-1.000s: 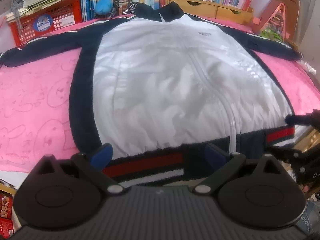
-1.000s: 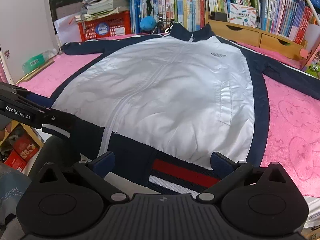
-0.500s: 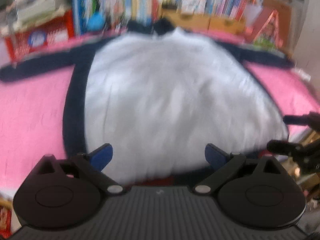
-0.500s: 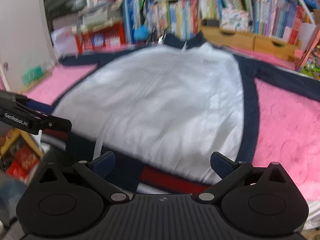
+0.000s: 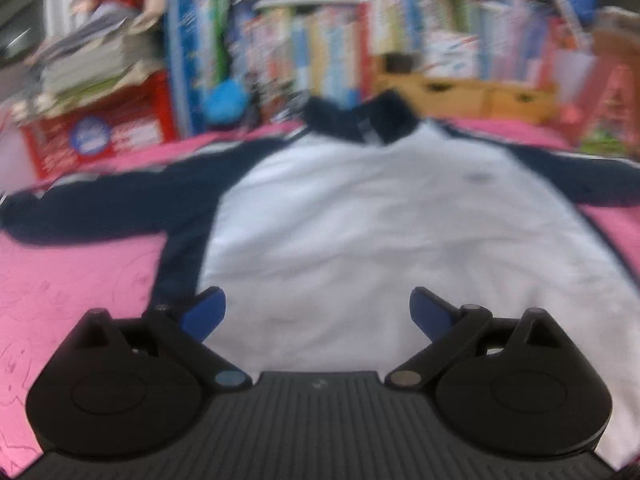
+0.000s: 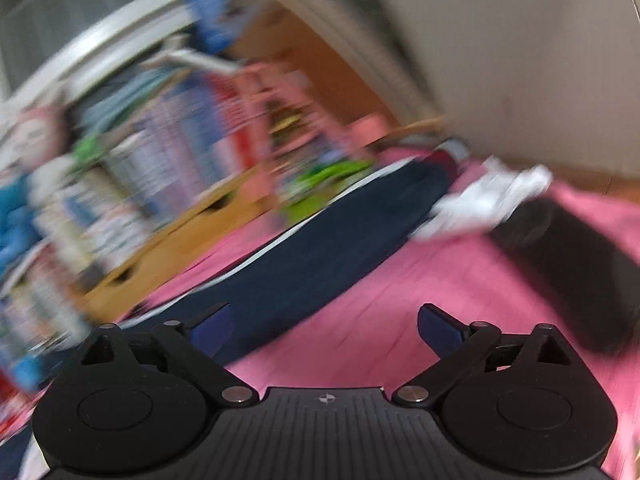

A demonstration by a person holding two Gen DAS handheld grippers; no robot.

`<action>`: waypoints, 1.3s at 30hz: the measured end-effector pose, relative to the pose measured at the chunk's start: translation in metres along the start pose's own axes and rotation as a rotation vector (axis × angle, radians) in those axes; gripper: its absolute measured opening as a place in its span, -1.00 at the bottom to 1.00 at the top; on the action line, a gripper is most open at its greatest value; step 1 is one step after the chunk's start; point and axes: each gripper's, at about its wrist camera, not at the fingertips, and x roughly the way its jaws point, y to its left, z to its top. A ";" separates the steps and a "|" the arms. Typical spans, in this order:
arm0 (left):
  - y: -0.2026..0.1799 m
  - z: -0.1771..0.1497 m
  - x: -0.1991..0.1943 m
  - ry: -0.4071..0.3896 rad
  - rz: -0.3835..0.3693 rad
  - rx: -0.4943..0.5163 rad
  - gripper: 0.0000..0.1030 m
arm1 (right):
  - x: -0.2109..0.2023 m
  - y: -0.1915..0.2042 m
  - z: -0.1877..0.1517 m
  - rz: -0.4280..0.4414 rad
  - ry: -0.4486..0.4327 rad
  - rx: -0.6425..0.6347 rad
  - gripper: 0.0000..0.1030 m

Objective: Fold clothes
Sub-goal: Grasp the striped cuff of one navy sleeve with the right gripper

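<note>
We see the jacket (image 5: 384,232) spread flat, front up, on the pink cloth (image 5: 72,280), collar toward the bookshelf (image 5: 304,40). Our left hand-held gripper (image 5: 318,312) hangs over its white body, fingers apart, empty. Our right hand-held gripper (image 6: 325,330), also apart and empty, sits above one navy sleeve (image 6: 320,256). Both views blurred.

my two handheld grippers, both black with blue pads

left gripper (image 5: 318,308) and right gripper (image 6: 325,326): ribbed grey base at frame bottom, round black hubs, silver pivot screws.
</note>
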 end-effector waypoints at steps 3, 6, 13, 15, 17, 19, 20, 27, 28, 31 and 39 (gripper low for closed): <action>0.015 -0.005 0.021 0.041 0.046 -0.081 0.93 | 0.037 -0.008 0.024 -0.056 -0.052 0.004 0.86; 0.025 -0.013 0.028 0.033 0.059 -0.122 1.00 | 0.074 -0.009 0.046 -0.128 -0.107 -0.016 0.86; 0.026 -0.017 0.024 0.024 0.061 -0.115 1.00 | 0.164 -0.026 0.077 -0.350 -0.011 -0.041 0.83; 0.026 -0.017 0.026 0.024 0.061 -0.115 1.00 | 0.188 -0.028 0.082 -0.422 0.016 -0.087 0.13; 0.025 -0.016 0.027 0.024 0.062 -0.114 1.00 | 0.195 -0.020 0.081 -0.451 0.021 -0.163 -0.39; 0.026 -0.016 0.028 0.024 0.061 -0.114 1.00 | 0.189 -0.011 0.081 -0.422 0.000 -0.182 -0.60; 0.026 -0.016 0.028 0.024 0.061 -0.114 1.00 | 0.182 -0.004 0.079 -0.401 -0.024 -0.194 -0.62; 0.025 -0.016 0.028 0.024 0.061 -0.115 1.00 | 0.077 0.121 0.046 0.020 -0.200 -0.353 -0.64; 0.024 -0.016 0.028 0.024 0.062 -0.115 1.00 | 0.061 0.148 0.037 0.109 -0.210 -0.385 -0.64; 0.024 -0.016 0.028 0.024 0.063 -0.116 1.00 | 0.036 0.241 -0.008 0.393 -0.167 -0.507 -0.64; 0.025 -0.016 0.023 0.008 0.036 -0.139 1.00 | 0.032 0.357 -0.139 0.758 0.235 -0.676 0.46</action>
